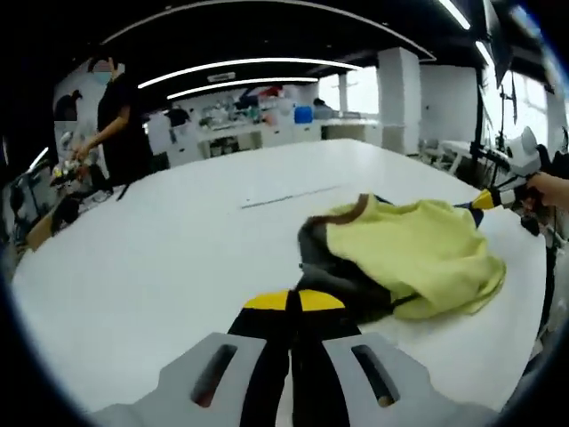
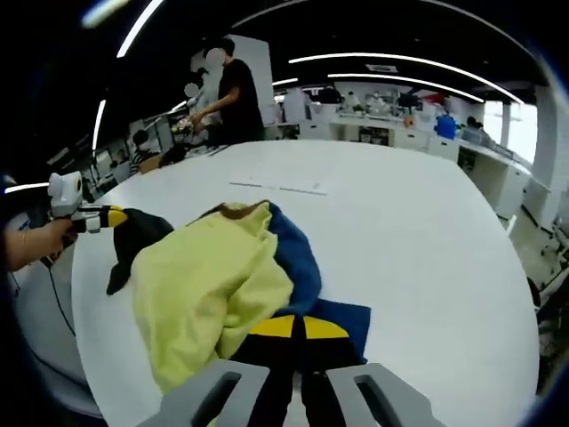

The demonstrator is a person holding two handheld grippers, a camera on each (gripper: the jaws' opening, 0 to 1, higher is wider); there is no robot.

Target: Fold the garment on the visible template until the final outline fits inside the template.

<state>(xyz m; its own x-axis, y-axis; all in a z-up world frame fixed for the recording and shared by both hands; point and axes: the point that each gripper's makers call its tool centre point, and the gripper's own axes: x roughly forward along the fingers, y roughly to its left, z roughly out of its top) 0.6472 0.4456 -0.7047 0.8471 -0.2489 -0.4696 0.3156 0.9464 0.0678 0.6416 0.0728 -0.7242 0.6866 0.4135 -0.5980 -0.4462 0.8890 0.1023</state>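
A crumpled garment, yellow [image 1: 418, 253] with dark grey and blue parts, lies on the white table [image 1: 160, 258]. At the bottom of the left gripper view, my left gripper [image 1: 293, 301] is shut on its dark grey end [image 1: 333, 276]. In the right gripper view that same left gripper [image 2: 114, 217] comes in from the left, pinching the dark sleeve [image 2: 138, 240]. My right gripper [image 2: 298, 327] is shut on the blue part [image 2: 302, 267] beside the yellow cloth [image 2: 209, 285]. From the left gripper view it shows at the far right [image 1: 487, 198], at the garment's edge. A thin dark line [image 1: 289, 197] [image 2: 280, 188] is marked on the table beyond the garment.
A person in black [image 1: 120, 116] [image 2: 227, 89] stands at a bench past the table's far edge. A hand [image 1: 551, 189] holds the right gripper, and another hand [image 2: 36, 240] holds the left one. Desks and shelves [image 2: 391, 120] line the back. The table's rounded edge [image 2: 84, 356] is close.
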